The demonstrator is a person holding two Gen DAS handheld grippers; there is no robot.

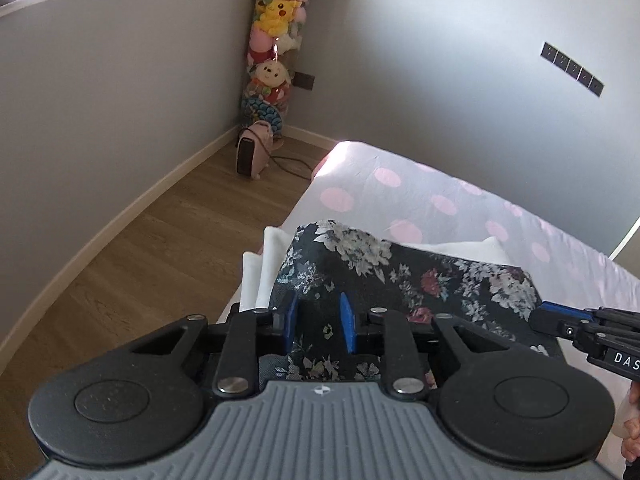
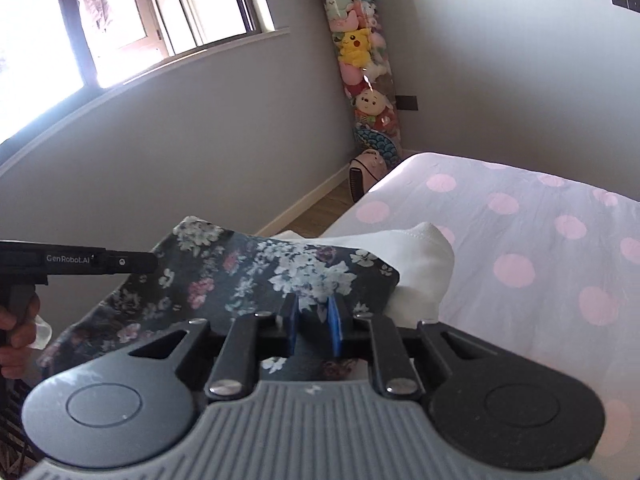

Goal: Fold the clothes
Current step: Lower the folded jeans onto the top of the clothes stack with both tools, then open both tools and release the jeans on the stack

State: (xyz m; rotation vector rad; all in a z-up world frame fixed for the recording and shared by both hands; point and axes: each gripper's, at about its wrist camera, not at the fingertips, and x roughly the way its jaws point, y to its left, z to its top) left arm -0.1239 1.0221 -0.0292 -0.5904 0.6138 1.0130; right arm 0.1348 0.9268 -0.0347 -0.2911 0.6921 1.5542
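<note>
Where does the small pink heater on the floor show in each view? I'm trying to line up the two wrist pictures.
Left wrist: pink heater upper middle, on the wood floor in the room corner.
Right wrist: heater centre-right, partly hidden behind the bed corner.
Shared landmark: plush toy column directly above it.

open polka-dot bed (image 2: 540,240) beyond, white cloth (image 2: 420,264) alongside

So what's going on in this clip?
A person is folding clothes on a bed with polka-dot sheets, a gripper in each hand. Both the left gripper and right gripper are at the near edge of a dark floral garment, with its fabric between their fingers; whether they pinch it is unclear. The garment lies over white clothes. A tube of plush toys stands in the corner.
</note>
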